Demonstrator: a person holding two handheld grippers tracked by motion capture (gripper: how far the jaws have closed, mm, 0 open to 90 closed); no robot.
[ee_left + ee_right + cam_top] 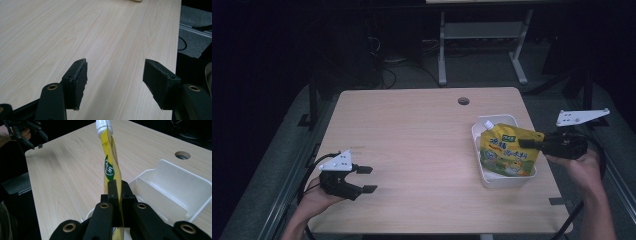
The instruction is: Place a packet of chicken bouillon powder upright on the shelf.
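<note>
Your right hand-held gripper point(117, 195) pinches the yellow pouch point(507, 150) over the white tray point(484, 175); lower or lift it next. Left hand-held gripper point(368, 179) idles wide.

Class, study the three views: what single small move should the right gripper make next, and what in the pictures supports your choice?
Probably lower a little, then open. The right gripper is shut on the upper edge of the yellow pouch, which hangs upright over the white tray; whether its base already rests inside cannot be told. The left gripper is open and idle over the table, so it plays no part.
</note>
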